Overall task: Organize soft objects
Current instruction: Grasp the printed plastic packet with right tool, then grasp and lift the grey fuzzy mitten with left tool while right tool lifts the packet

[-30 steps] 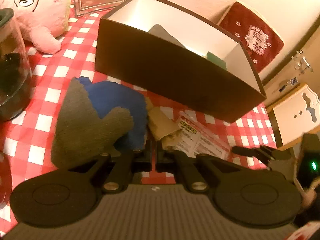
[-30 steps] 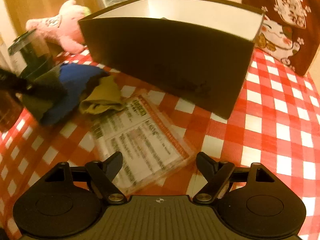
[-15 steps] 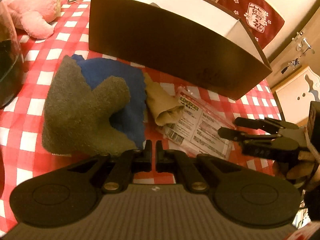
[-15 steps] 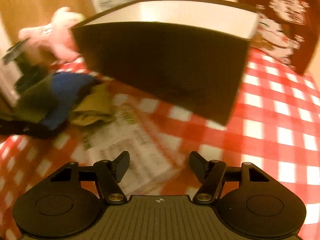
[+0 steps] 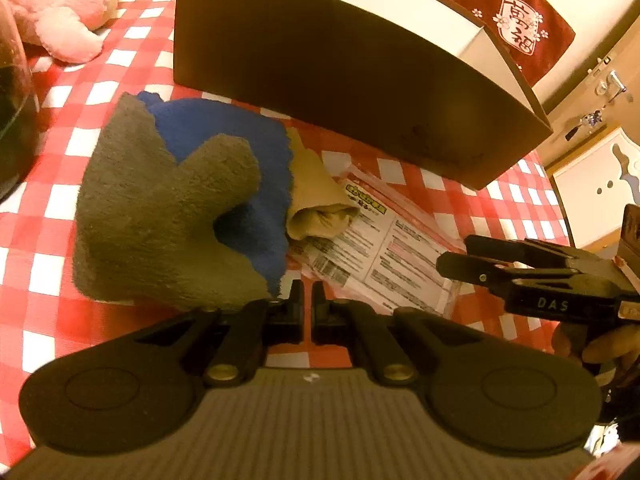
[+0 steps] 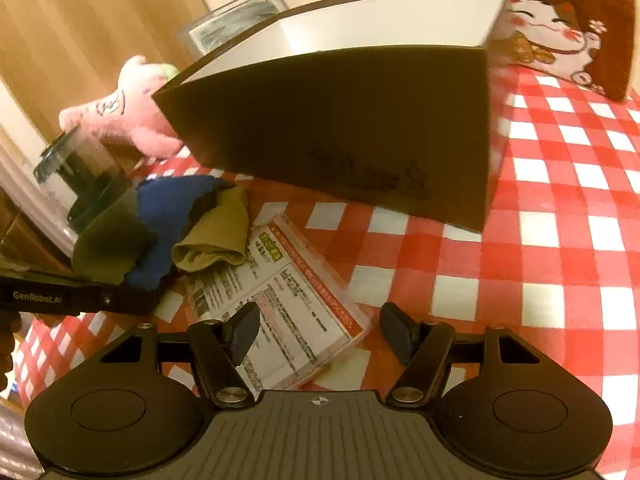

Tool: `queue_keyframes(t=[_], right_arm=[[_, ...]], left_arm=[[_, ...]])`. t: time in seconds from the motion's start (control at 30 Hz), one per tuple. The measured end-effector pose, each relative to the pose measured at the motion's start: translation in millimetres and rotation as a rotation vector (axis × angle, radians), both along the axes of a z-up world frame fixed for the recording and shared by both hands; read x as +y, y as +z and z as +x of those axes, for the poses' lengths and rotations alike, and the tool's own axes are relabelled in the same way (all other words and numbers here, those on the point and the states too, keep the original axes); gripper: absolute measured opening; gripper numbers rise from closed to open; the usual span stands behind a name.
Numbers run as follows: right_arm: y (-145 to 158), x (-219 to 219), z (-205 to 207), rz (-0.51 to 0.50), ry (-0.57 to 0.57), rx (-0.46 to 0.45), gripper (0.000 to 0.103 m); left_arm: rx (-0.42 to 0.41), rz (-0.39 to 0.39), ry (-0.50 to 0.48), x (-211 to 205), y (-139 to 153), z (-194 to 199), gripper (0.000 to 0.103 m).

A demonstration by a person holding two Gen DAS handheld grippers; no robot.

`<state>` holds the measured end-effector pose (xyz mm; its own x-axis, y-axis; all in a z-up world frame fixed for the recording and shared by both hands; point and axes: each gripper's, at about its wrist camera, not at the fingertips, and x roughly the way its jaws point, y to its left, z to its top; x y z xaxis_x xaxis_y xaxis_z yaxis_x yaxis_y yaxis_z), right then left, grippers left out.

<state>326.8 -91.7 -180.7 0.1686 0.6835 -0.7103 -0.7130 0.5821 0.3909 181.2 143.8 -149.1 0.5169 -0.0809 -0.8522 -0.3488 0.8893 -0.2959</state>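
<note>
A grey cloth lies on a blue cloth, with a rolled tan cloth beside them on the red checked tablecloth. My left gripper is shut and empty, its tips just in front of the grey and blue cloths. A printed plastic packet lies partly under the tan cloth. My right gripper is open above the packet's near end, and the pads do not press it. In the left wrist view, the right gripper comes in from the right at the packet.
A tall dark box with a white inside stands open just behind the cloths. A pink plush toy and a glass jar sit at the left. A cat cushion leans at the back right.
My left gripper has sunk closer to the cloth pile, still shut. The right gripper has narrowed a little, rolled, and now reaches further in over the packet.
</note>
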Motion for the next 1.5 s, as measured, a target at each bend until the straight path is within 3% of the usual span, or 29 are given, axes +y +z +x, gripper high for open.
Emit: queue_keyframes(t=[0.1, 0.2, 0.3, 0.63, 0.67, 1.0, 1.2, 1.37, 1.43, 1.5], right_arm=[[-0.6, 8.2, -5.3, -0.005, 0.035, -0.021, 0.065], [-3.9, 12.3, -10.1, 0.005, 0.062, -0.03, 0.047], [-7.2, 13.9, -8.0, 0.033, 0.073, 0.029, 0.029], [-8.6, 15.8, -0.8, 0.161, 0.071, 0.204, 0.027], [-8.6, 17.9, -0.7, 0.174, 0.071, 0.218, 0.02], [11.4, 13.1, -2.5, 0.219, 0.031, 0.273, 0.004], [44.1, -7.0, -2.0, 0.164, -0.027, 0.192, 0.002], [67.9, -22.3, -2.2, 0.125, -0.079, 0.112, 0.002], [75.2, -24.6, -3.4, 0.1, -0.085, 0.079, 0.002], [79.0, -25.8, -4.4, 0.078, -0.091, 0.06, 0.002]], left_arm=[[0.021, 0.007, 0.0, -0.8, -5.6, 3.5, 0.001], [0.044, 0.013, 0.004, -2.1, -13.4, 4.8, 0.001], [0.035, 0.018, 0.005, -2.4, -12.8, 4.4, 0.001], [0.021, 0.02, 0.005, -2.3, -13.6, 1.8, 0.001], [0.021, 0.02, 0.006, -2.0, -13.7, 1.5, 0.001], [0.03, 0.03, -0.008, -3.6, -2.3, -8.5, 0.005], [-0.012, 0.099, -0.027, -1.0, 37.2, -30.4, 0.028], [-0.06, 0.238, -0.011, 8.9, 71.6, -42.3, 0.046], [-0.076, 0.279, -0.001, 15.0, 76.0, -40.6, 0.061], [-0.059, 0.31, 0.012, 22.7, 72.9, -33.2, 0.063]])
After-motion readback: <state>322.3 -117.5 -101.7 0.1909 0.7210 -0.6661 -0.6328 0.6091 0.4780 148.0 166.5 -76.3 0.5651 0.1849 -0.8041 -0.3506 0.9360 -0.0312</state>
